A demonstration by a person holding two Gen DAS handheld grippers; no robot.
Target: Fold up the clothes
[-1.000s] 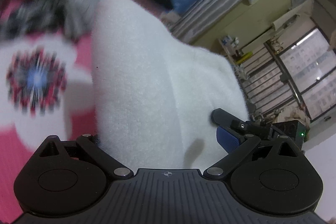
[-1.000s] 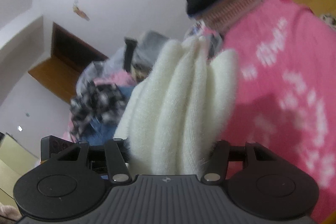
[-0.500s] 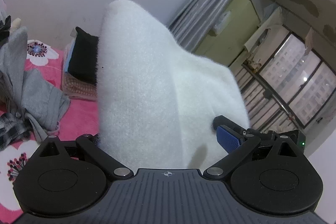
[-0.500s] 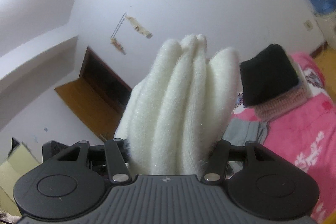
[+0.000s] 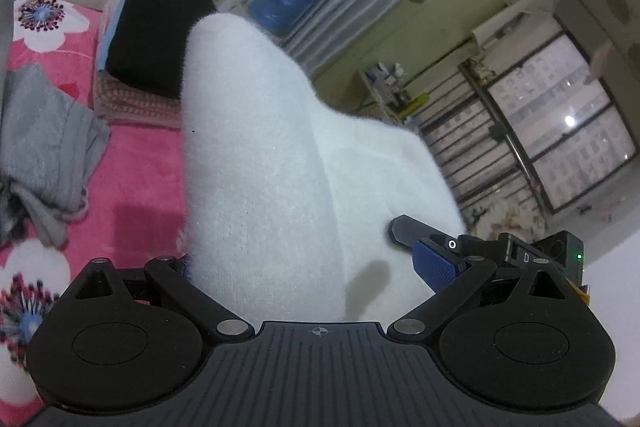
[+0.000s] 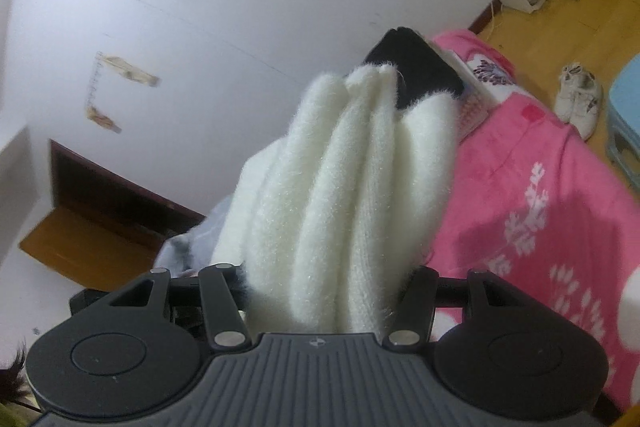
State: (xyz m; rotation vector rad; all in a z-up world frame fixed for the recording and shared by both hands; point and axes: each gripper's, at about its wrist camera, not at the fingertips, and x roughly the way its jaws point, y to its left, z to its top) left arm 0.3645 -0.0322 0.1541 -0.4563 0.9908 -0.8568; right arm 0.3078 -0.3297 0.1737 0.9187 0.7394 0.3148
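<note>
Fluffy white garment (image 6: 352,187) bunched in thick folds, lifted above pink floral blanket (image 6: 540,219), clamped mid-width by right gripper (image 6: 324,291), draped between left gripper (image 5: 304,259) jaws too – grip there impossible to confirm, folded black-topped stack (image 5: 156,35) behind, grey clothing (image 5: 44,143) at left.

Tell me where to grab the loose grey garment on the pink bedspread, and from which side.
Take the grey garment at its bunched lower folds, coming from above. It lies crumpled and flat on the pink bedspread, so raised wrinkles give the pads something to pinch; its flat parts likely would not.
</note>
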